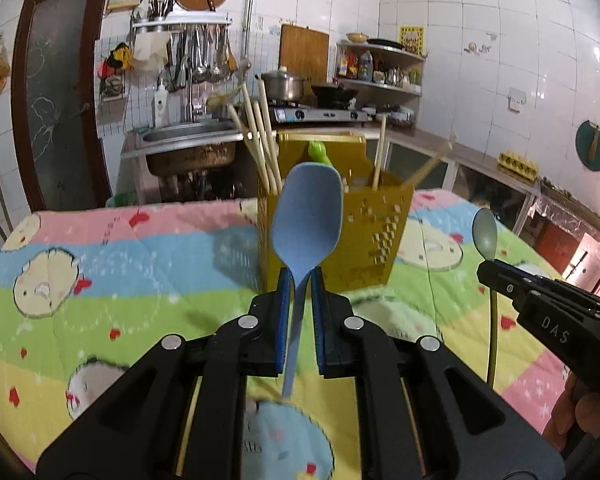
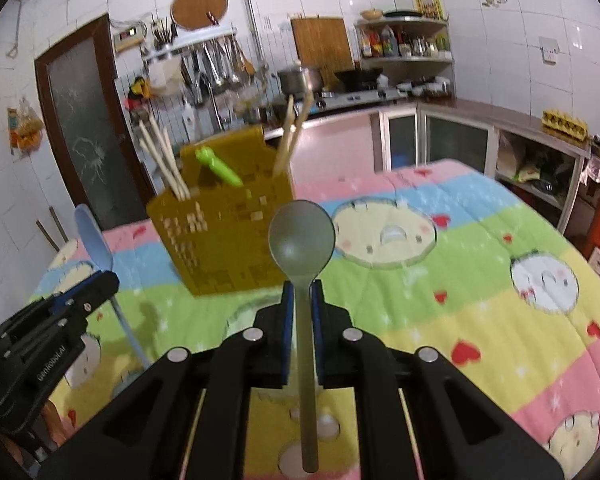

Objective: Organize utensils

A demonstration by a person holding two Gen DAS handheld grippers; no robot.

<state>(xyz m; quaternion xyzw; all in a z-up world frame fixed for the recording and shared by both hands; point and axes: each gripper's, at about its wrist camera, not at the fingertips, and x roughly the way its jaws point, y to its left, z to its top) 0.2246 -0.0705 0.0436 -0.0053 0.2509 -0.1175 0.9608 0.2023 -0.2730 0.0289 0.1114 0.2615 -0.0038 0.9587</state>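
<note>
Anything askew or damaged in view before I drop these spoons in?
Yes: the door glass behind the table is cracked in a star pattern. The yellow holder stands upright; nothing spilled.

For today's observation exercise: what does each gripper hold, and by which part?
The left gripper holds a blue spoon by the handle just below its bowl. The right gripper holds a grey-green spoon the same way, bowl up.
</note>
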